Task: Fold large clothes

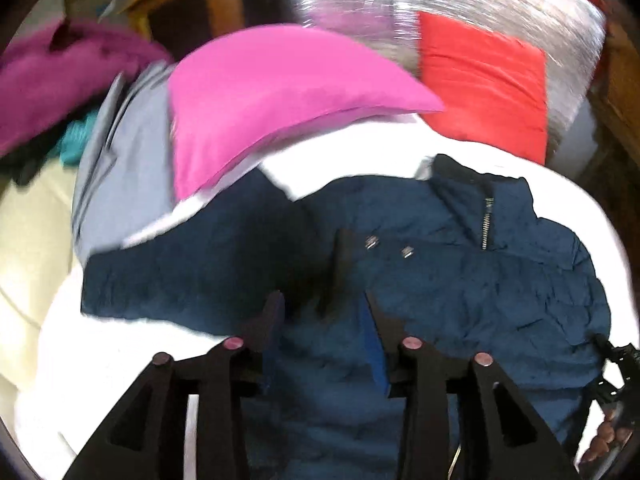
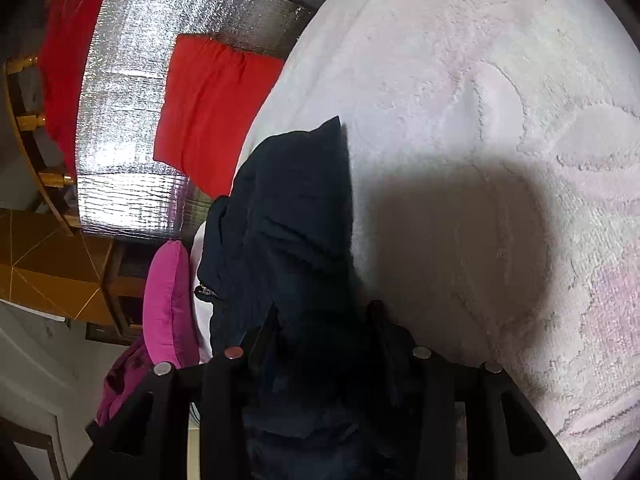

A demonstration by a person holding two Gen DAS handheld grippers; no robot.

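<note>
My left hand-held gripper (image 1: 324, 308) hangs with its fingers apart over the navy jacket (image 1: 440, 280), which is spread on the white bedspread (image 2: 480, 100). My right hand-held gripper (image 2: 324, 312) is clamped on a bunched fold of it. Beyond lie a pink pillow (image 1: 272, 92) and a red pillow (image 1: 484, 84).

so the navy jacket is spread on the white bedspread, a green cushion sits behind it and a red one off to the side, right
Not quite: the cushion behind the navy jacket is pink, not green, as the left wrist view shows. The rest stands: the jacket lies on the white bedspread, and a red cushion sits off to the side.
</note>
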